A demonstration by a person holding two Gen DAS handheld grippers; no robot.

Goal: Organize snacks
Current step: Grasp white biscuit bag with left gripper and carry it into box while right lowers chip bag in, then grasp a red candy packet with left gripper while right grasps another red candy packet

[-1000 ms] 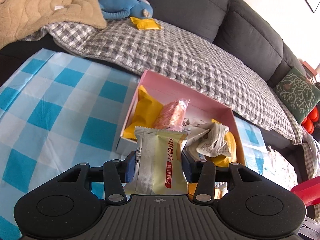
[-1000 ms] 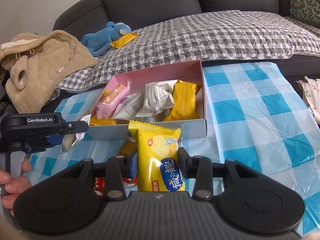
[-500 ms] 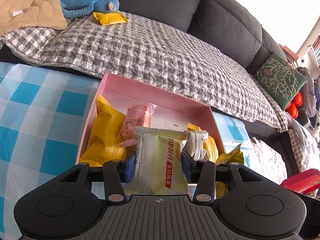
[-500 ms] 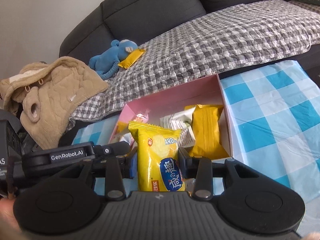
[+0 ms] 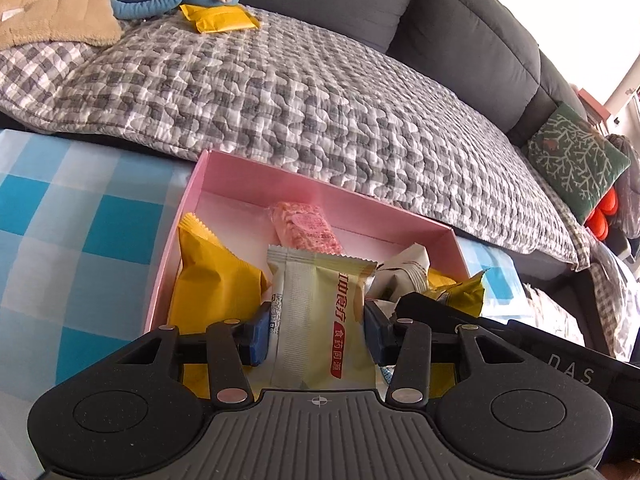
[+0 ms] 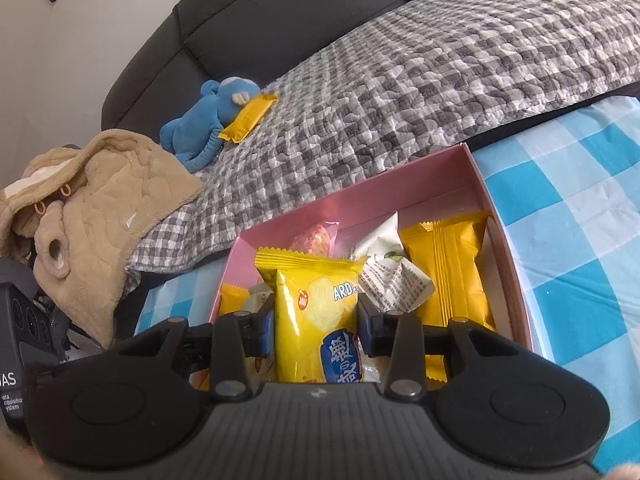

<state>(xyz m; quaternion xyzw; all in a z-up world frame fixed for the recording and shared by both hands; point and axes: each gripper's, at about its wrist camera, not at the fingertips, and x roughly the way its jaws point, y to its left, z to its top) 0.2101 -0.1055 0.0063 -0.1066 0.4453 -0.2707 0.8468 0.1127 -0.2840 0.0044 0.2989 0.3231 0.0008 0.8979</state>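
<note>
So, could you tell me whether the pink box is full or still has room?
It still has room: the pink box holds several packets, but bare floor shows along its far wall.

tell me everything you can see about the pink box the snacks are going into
The pink box is a shallow, open-topped rectangular tray, seemingly cardboard, with pink walls and a paler floor. It sits flat on the blue-and-white checked cloth, its far wall close to the couch's grey checked blanket. Inside lie yellow packets, a pink snack bar and a white printed packet. Both grippers hold packets over its near side.
</note>
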